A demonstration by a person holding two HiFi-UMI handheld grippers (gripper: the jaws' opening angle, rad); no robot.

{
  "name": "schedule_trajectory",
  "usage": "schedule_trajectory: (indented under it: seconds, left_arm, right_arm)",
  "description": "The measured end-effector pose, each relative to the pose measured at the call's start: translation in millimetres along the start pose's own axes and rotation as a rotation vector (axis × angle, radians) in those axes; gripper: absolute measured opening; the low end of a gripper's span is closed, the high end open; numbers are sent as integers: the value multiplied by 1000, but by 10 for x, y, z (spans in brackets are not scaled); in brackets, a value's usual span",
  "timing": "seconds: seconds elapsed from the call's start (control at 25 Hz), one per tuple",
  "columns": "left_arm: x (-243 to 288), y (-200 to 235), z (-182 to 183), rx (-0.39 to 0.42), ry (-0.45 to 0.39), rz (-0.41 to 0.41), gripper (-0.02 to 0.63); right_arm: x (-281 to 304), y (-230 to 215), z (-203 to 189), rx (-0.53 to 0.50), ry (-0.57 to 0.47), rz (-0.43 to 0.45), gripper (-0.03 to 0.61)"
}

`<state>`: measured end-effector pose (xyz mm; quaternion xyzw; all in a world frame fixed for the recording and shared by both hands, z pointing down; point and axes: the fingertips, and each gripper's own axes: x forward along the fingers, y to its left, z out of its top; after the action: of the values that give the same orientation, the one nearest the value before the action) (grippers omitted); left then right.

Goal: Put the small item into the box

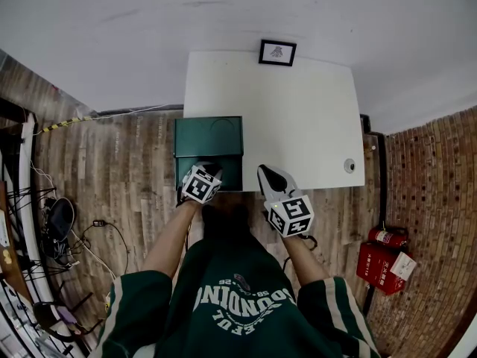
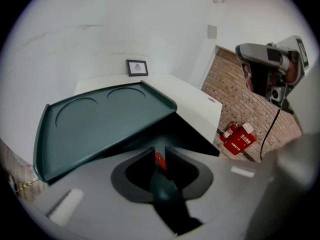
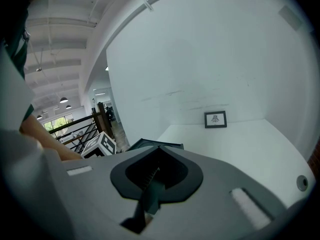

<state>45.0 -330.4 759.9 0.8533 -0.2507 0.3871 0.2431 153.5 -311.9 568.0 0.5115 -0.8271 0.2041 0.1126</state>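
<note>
Left claw (image 2: 160,152) pinching small red item (image 2: 159,159) at smooth dark-green rectangular box (image 2: 100,126); right claw (image 3: 159,151) closed, empty.

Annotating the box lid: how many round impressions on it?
2, side by side on the green lid: left impression, right impression nearer the picture frame. The lid's whole face shows in the left gripper view, so none look hidden.

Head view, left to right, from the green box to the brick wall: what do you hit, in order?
green box → right gripper → small grey round object → red fire extinguisher. The left gripper overlaps the box, so it is left out.
</note>
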Motion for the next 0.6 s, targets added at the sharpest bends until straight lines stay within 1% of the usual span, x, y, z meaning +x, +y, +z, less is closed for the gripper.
schedule_trajectory:
  seconds: [0.16, 0.36, 0.48, 0.52, 0.6]
  left_arm:
    - [-39, 22, 1, -13, -5, 10, 93]
    - [-124, 41, 24, -21, -32, 25, 94]
    - [-231, 79, 57, -34, -63, 54, 94]
    - [-279, 89, 72, -38, -76, 64, 66]
    - [-375, 94, 95, -50, -104, 74, 58]
  right_arm:
    - [3, 18, -26, 4, 3, 4, 3]
    - [11, 48, -31, 2, 3, 14, 3]
    - [31, 78, -20, -1, 0, 25, 3]
    - [37, 90, -13, -4, -1, 29, 3]
    - [48, 121, 0, -10, -5, 40, 3]
